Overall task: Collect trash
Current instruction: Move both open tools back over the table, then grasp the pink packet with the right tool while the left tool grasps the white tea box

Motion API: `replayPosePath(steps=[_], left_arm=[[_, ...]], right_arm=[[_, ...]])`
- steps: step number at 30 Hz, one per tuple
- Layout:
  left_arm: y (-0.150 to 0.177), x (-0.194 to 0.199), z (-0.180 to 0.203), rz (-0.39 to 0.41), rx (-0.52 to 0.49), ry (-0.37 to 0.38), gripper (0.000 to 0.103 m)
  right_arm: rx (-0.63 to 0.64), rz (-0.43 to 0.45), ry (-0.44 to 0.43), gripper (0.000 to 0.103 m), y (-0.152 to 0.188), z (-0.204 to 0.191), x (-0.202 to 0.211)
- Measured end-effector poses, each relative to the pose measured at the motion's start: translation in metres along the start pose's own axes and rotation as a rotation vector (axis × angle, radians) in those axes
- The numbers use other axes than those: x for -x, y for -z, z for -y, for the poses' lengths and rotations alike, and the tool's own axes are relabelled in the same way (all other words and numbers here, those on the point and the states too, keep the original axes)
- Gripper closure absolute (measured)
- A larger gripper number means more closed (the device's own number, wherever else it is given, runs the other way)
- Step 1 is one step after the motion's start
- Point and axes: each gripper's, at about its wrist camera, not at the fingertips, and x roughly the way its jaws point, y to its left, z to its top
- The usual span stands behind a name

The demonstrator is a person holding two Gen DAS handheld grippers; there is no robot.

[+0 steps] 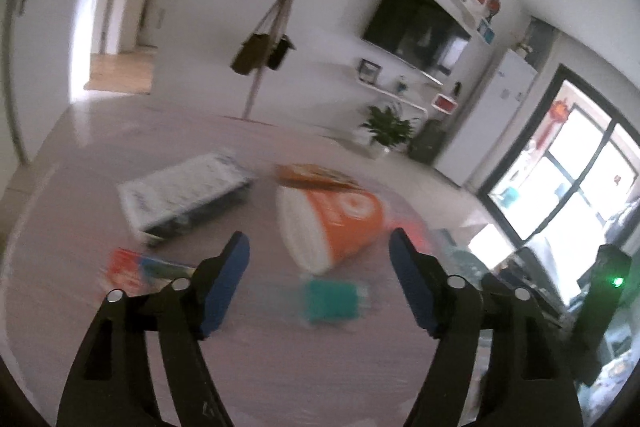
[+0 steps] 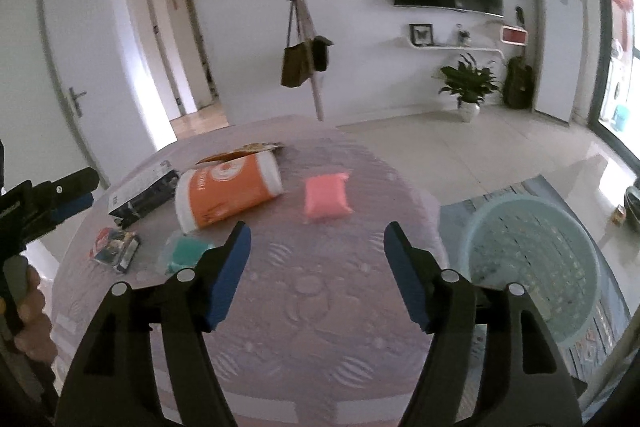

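Blue pads stand well apart on both tools, and nothing is between them: the right tool and the left tool each hover empty over the pinkish patterned tabletop. No earlier view is given, so only the wide gap can be told. Nearest the left tool lies one teal packet, just ahead of its pads; left of it, one small red-and-blue pack. Beyond, one orange cup lies on its side, long axis running left-near to right-far. One pink packet sits straight ahead of the right tool, the nearer hand for it. Farther left is one dark box, with one flat brown wrapper behind the cup. One pale green basket waits on the floor, right.
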Motion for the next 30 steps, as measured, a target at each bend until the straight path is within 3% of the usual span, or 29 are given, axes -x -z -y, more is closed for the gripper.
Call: replayPosePath(steps=[6,14,19,26,30], left_arm=[[-0.015,-0.001,-0.048,0.001,-0.069,-0.085,0.016],[-0.04,-0.042,-0.088,-0.07,-0.139,-0.118,0.013],[-0.042,-0.074,-0.09,-0.163,-0.222,-0.107,0.013],[-0.038,-0.092,-0.075,-0.185,-0.341,-0.166,0.009],[-0.037,-0.096,-0.071,-0.186,-0.373,-0.191,0.009]], right_arm=[[0.027,-0.007,-0.008,0.035,-0.002,-0.019,-0.017],[0.039,-0.042,0.025,0.034,-0.01,-0.018,-0.045],[0.028,-0.092,0.03,0.03,-0.019,-0.005,-0.073],[-0.082,-0.222,0.005,0.03,-0.023,0.018,-0.128],[-0.089,-0.233,0.006,0.03,-0.024,0.018,-0.137]])
